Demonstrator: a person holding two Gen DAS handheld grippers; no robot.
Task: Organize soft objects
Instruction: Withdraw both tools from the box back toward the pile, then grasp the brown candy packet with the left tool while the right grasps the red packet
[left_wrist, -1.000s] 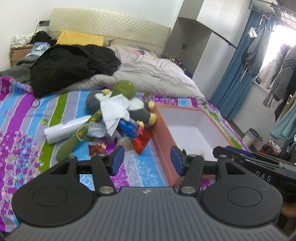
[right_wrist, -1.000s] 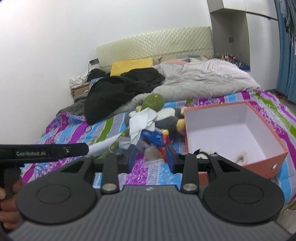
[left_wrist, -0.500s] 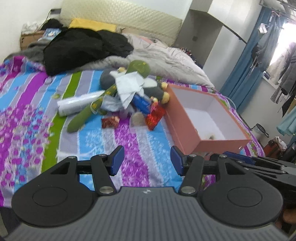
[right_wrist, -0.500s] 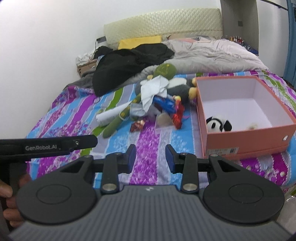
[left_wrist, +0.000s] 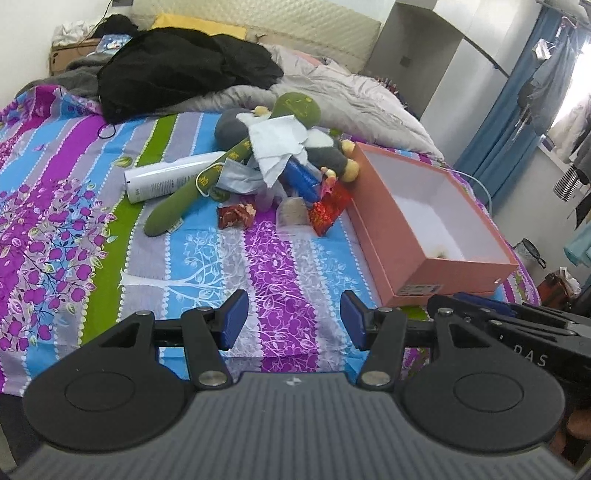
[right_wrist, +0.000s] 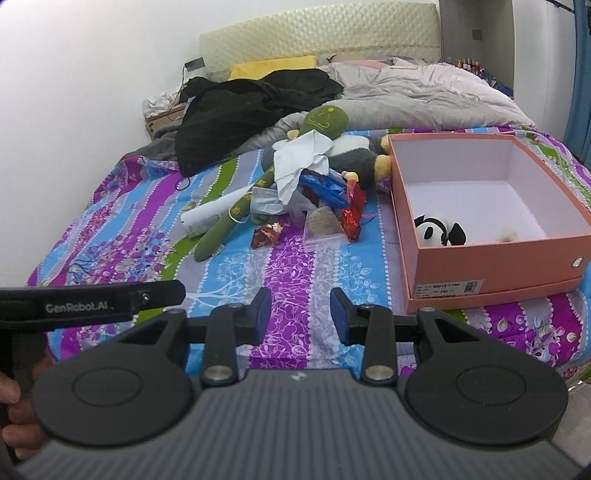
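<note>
A heap of soft toys and litter lies mid-bed: a long green plush (left_wrist: 192, 184) (right_wrist: 236, 212), a grey penguin plush (left_wrist: 328, 151) (right_wrist: 356, 157), a white cloth (left_wrist: 280, 144) (right_wrist: 301, 155), a face mask (left_wrist: 236, 177) and shiny wrappers (right_wrist: 267, 234). An orange box (left_wrist: 388, 236) (right_wrist: 491, 266) stands right of the heap with a small panda plush (right_wrist: 439, 230) inside. My left gripper (left_wrist: 293, 325) and right gripper (right_wrist: 300, 315) both hover open and empty over the bedsheet near the bed's front edge, well short of the heap.
A white tube (left_wrist: 166, 177) (right_wrist: 212, 214) lies left of the heap. Black clothing (left_wrist: 177, 70) and a grey duvet (right_wrist: 417, 92) cover the far bed. Blue curtains (left_wrist: 506, 107) and hanging clothes stand to the right. A hand (right_wrist: 14, 402) holds the left gripper's handle.
Both grippers have sunk and tipped downward, so the heap and box now sit higher and farther in view. The panda in the box came into the right view. Jaws unchanged.
</note>
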